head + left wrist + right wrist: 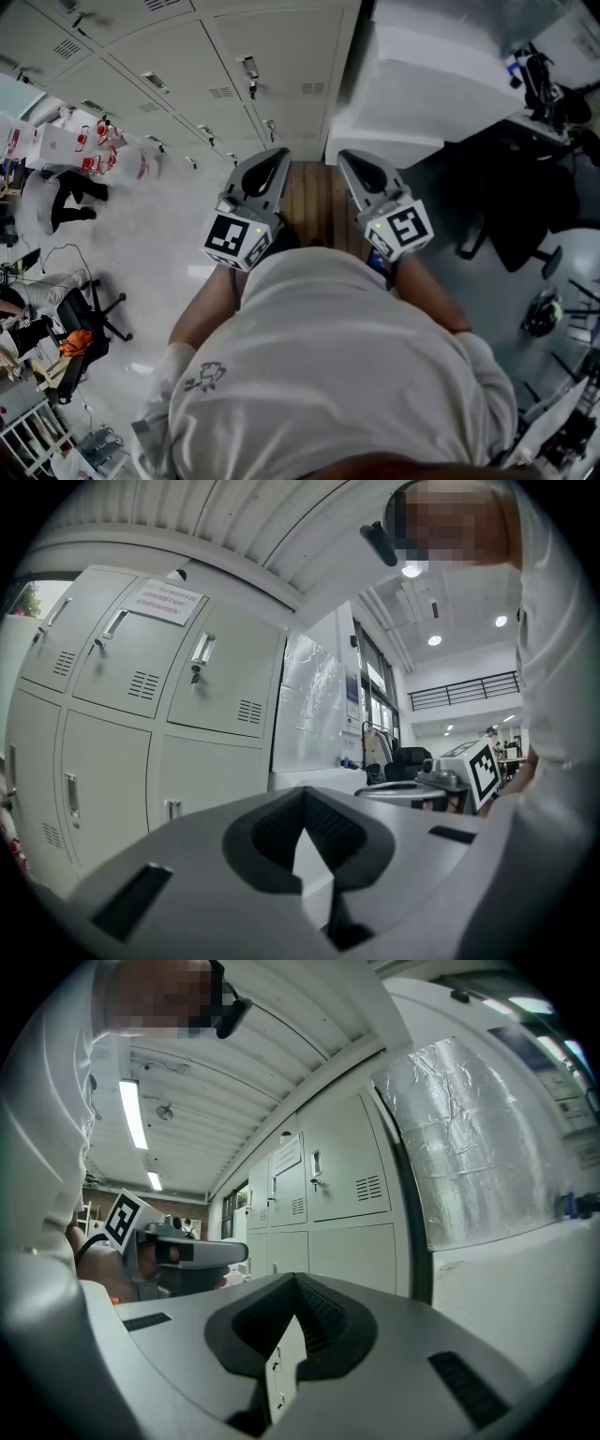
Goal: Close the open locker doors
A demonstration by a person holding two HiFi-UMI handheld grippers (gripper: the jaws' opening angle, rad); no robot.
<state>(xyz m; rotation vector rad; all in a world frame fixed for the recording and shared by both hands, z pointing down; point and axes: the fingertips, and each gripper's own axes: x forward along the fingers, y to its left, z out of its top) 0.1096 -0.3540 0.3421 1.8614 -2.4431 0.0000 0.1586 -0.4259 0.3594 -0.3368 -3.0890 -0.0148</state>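
Note:
A bank of grey lockers (187, 66) stands ahead of me, and every door I can see lies flush and closed. The same lockers fill the left of the left gripper view (141, 667) and the middle of the right gripper view (328, 1194). My left gripper (277, 156) and right gripper (349, 157) are held side by side at waist height, pointing level toward the lockers. Both are shut with nothing in them, as seen along the left gripper (305, 808) and the right gripper (298, 1283). Neither touches a locker.
A large white block wrapped in foil (422, 84) stands right of the lockers. Stacked boxes (66, 141) and an office chair (84, 309) are on the left. A dark chair (516, 216) and cables are on the right.

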